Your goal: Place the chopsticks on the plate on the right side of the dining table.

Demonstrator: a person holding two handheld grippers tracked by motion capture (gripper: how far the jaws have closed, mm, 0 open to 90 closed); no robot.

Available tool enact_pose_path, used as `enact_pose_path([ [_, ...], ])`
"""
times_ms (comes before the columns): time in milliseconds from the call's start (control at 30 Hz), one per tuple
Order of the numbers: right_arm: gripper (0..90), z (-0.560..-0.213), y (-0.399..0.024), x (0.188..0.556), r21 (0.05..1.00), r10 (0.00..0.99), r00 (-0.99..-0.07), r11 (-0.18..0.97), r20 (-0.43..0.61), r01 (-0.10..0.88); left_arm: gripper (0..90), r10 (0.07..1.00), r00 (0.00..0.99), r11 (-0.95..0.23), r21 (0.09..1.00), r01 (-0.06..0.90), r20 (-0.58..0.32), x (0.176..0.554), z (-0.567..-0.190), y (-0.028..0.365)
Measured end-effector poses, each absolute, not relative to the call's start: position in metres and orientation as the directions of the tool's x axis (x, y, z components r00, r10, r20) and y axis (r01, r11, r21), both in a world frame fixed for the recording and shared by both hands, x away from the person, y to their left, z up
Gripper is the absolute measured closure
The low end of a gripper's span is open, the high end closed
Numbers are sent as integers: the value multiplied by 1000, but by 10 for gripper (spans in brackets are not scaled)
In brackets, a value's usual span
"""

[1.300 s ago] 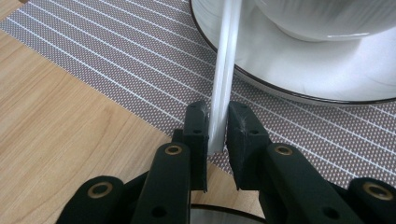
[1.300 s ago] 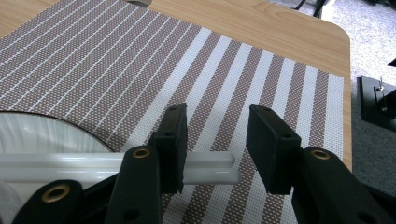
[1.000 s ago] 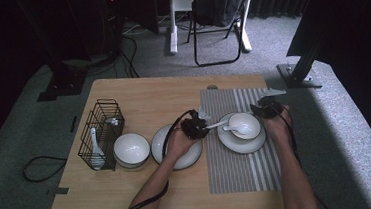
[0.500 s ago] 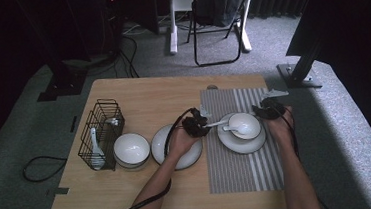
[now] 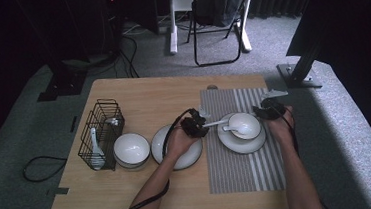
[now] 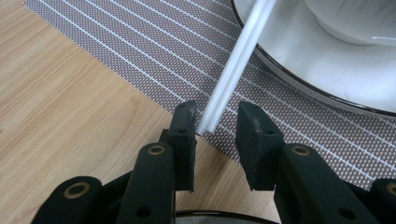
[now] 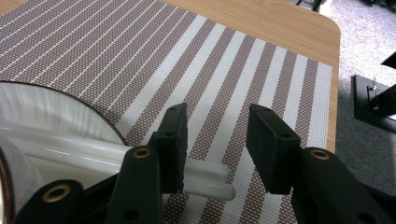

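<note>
On the striped placemat point(image 5: 243, 165) stands a black-rimmed plate point(image 5: 239, 144) with a white bowl point(image 5: 245, 125) on it. A white spoon point(image 5: 228, 126) lies in the bowl, handle pointing left. My left gripper point(image 5: 205, 123) is at that handle's end. In the left gripper view the handle point(image 6: 238, 60) ends between the gripper's point(image 6: 217, 109) jaws, which have just been opening and stand open beside it. My right gripper point(image 5: 264, 112) sits at the plate's right edge. Its point(image 7: 217, 114) jaws are open, and a white grooved handle point(image 7: 205, 182) ends low between them, unpressed.
A black wire basket point(image 5: 100, 131) at the table's left holds a white spoon point(image 5: 95, 151). Beside it stand a second white bowl point(image 5: 131, 149) and another plate point(image 5: 190, 157) under my left hand. A folding chair point(image 5: 217, 26) stands on the carpet beyond the table.
</note>
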State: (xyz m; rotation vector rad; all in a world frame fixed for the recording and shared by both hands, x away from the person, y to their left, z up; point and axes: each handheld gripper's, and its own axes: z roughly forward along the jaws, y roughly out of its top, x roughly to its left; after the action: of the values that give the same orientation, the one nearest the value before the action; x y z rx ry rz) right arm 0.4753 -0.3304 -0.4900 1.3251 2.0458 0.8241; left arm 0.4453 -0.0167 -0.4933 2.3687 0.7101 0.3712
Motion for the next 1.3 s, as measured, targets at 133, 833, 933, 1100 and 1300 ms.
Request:
enact_pose_path([
  [133,579,-489,-331,474,746,925,-358,328,-128,580,742,582,809,-651,645,400,86,447,-492,-16],
  [833,575,-489,-330,471,742,924,-360,329,-127,584,737,604,793,-636,650,416,84,452,-493,-26],
  [933,574,-489,-332,470,744,925,-358,327,-126,583,703,603,794,-636,651,415,84,451,-493,-27],
  [1100,573,-489,-332,470,742,925,-358,330,-129,584,687,607,790,-635,649,419,83,452,-493,-26],
  [1300,573,-490,-334,468,737,924,-357,335,-136,587,685,615,784,-639,640,428,90,453,-494,-20],
])
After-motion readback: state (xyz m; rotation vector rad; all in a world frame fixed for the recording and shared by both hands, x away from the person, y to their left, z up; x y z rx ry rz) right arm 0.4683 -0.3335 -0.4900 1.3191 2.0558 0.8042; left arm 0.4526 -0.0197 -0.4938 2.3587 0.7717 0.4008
